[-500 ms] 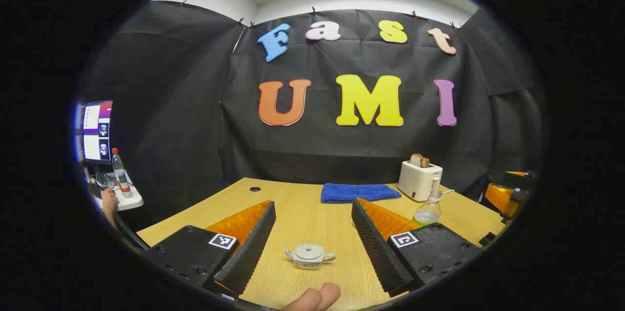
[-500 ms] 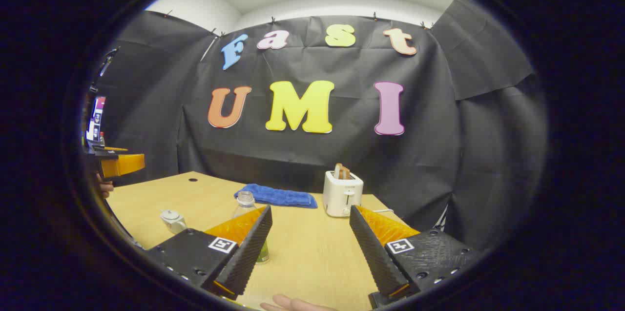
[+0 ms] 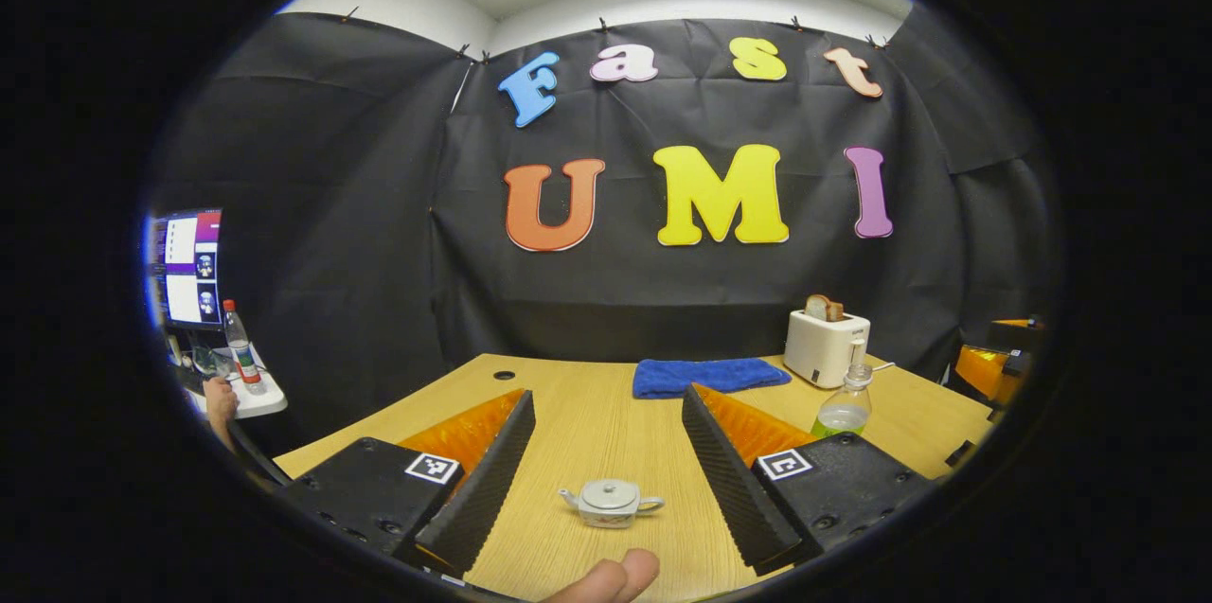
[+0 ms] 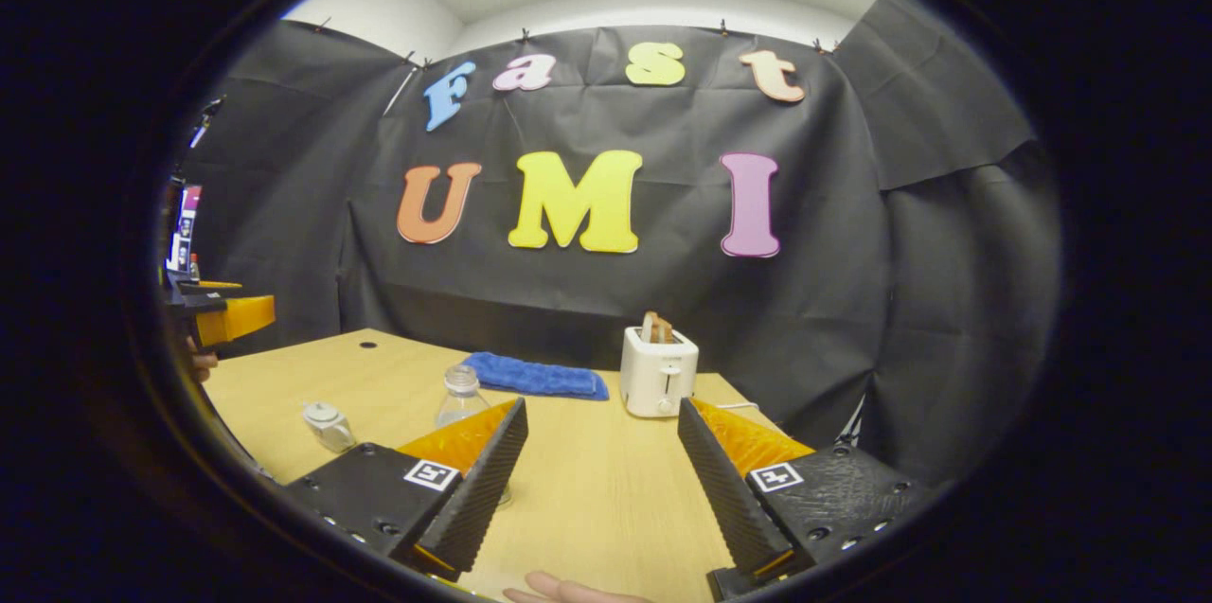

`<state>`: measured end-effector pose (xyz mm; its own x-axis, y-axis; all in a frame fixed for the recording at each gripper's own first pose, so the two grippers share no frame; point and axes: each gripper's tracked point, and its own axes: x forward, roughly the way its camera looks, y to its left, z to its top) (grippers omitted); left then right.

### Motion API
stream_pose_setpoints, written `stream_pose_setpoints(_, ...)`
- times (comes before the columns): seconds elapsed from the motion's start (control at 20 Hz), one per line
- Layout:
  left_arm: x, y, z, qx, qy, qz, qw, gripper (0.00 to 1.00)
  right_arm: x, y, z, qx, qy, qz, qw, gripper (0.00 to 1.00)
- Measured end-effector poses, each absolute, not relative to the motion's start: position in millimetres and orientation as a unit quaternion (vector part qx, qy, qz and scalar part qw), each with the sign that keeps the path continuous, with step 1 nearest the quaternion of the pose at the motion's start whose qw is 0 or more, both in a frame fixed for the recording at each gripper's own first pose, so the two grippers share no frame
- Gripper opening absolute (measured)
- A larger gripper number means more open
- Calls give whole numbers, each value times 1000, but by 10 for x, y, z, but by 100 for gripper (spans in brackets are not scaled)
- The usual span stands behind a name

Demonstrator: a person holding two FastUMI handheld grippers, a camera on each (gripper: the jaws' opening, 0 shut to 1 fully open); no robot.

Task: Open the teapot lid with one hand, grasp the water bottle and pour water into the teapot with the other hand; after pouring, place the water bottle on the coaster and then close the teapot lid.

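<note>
L gripper point(image 3: 606, 452) had its fingers spread wide, empty, w/ the teapot point(image 3: 611, 502) lying between them on the desk point(image 3: 587, 414), lid on. R gripper point(image 4: 598, 470) was likewise wide open, holding nothing; water bottle point(image 4: 461, 397) stood just behind its left finger. Blue towel point(image 3: 708, 375) and toaster point(image 4: 658, 372) sat along the desk's far edge.
</note>
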<state>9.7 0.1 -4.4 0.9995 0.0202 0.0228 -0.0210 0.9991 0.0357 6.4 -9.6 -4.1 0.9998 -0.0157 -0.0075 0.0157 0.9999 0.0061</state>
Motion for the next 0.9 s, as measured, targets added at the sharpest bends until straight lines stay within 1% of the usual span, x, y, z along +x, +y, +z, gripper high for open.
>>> stream_pose_setpoints(0.5,377,126,-324,14,10,23,1000,98,127,-117,-128,1,13,-12,1000,96)
stream_pose_setpoints(0.8,726,16,-523,-2,2,-7,1000,98,175,-122,-174,-7,17,-17,1000,95)
stream_pose_setpoints(0.9,815,45,-664,1,13,-4,1000,99,178,-103,-189,-7,20,-16,1000,96)
